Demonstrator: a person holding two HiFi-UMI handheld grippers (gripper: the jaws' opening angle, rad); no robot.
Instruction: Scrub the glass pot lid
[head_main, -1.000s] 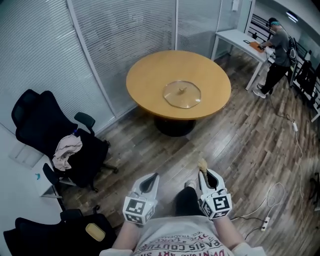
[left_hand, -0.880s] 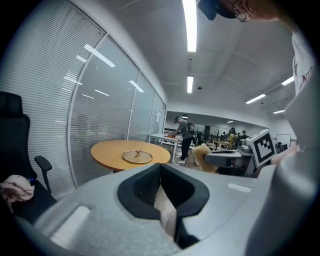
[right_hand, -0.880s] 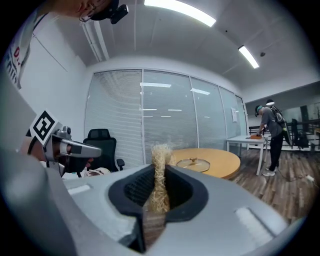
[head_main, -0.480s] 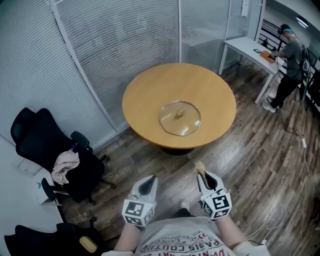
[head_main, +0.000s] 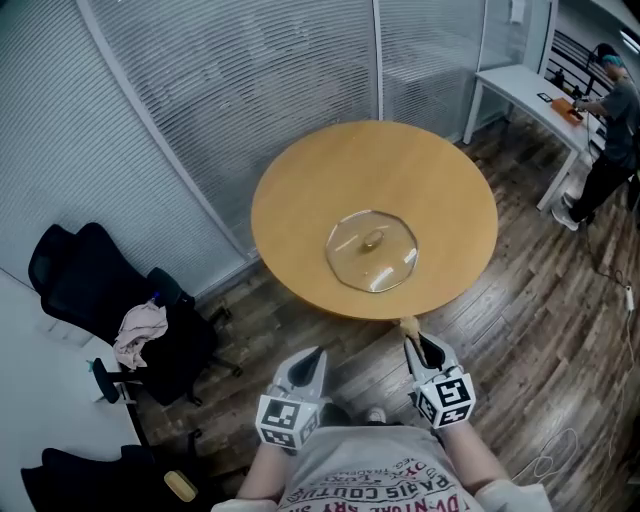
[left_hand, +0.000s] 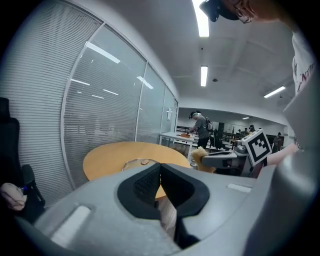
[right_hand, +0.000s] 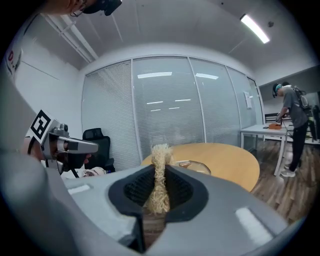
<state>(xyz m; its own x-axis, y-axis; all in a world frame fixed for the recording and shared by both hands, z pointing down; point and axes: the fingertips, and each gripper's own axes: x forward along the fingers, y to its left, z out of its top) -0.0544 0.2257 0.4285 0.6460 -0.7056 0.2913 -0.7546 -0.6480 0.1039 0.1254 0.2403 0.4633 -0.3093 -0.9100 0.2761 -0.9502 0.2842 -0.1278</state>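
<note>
The glass pot lid (head_main: 372, 249) lies flat near the front of the round wooden table (head_main: 300, 200), its small knob up; it also shows as a low lid (left_hand: 139, 162) and lid (right_hand: 192, 164) in the gripper views. My right gripper (head_main: 417, 343) hovers over the floor just short of the table edge, shut on a tan fibrous scrubber (right_hand: 160, 175) that sticks up between its jaws. My left gripper (head_main: 310, 362) is beside it, jaws shut with nothing between them. Both are well short of the lid.
A black office chair (head_main: 105, 290) with a cloth (head_main: 140, 326) on it stands at the left by the glass wall. A white desk (head_main: 530, 90) with a person (head_main: 612, 120) stands at the far right. A cable (head_main: 560, 445) lies on the wood floor.
The table and lid have come closer and lower in the head view as I walked toward them. Both grippers kept their pose in front of my body.
</note>
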